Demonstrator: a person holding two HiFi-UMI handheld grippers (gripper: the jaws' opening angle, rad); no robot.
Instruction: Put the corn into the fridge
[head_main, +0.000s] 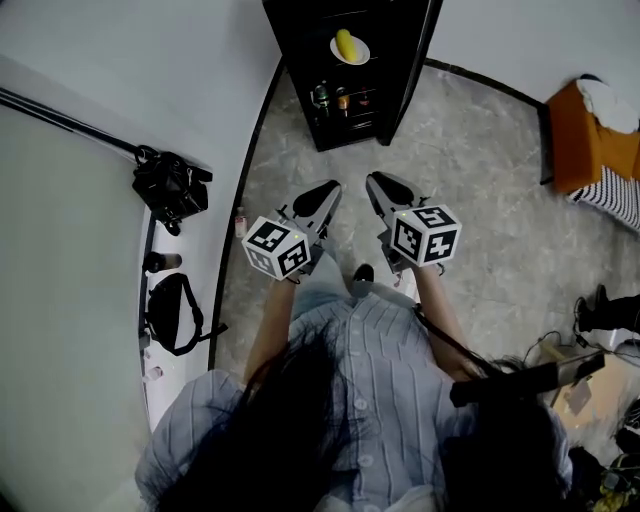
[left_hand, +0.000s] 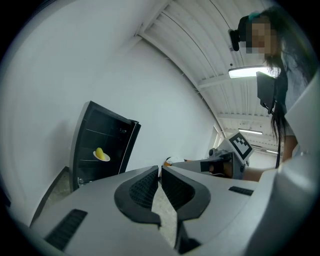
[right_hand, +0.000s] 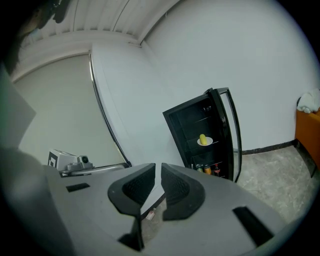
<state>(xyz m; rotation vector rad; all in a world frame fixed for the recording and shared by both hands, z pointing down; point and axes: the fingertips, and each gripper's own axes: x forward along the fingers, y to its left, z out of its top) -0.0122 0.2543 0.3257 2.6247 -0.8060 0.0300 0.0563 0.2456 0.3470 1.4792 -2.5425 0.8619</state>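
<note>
Yellow corn cob (head_main: 344, 43) already inside the black fridge (head_main: 296, 60)
It lies on a small white plate (head_main: 358, 56), door open; left gripper (head_main: 320, 196) and right gripper (head_main: 384, 189), both closed and empty, are well apart from it; probably only door-shutting remains

a yellow ear of corn (head_main: 344, 42) is seen resting on a small white plate (head_main: 359, 54), which is set on an upper shelf inside a black fridge (head_main: 296, 70). the fridge is stood against a white wall (head_main: 150, 60) with its door (head_main: 414, 62) swung open; bottles (head_main: 340, 100) are kept on the shelf below the corn.
</note>
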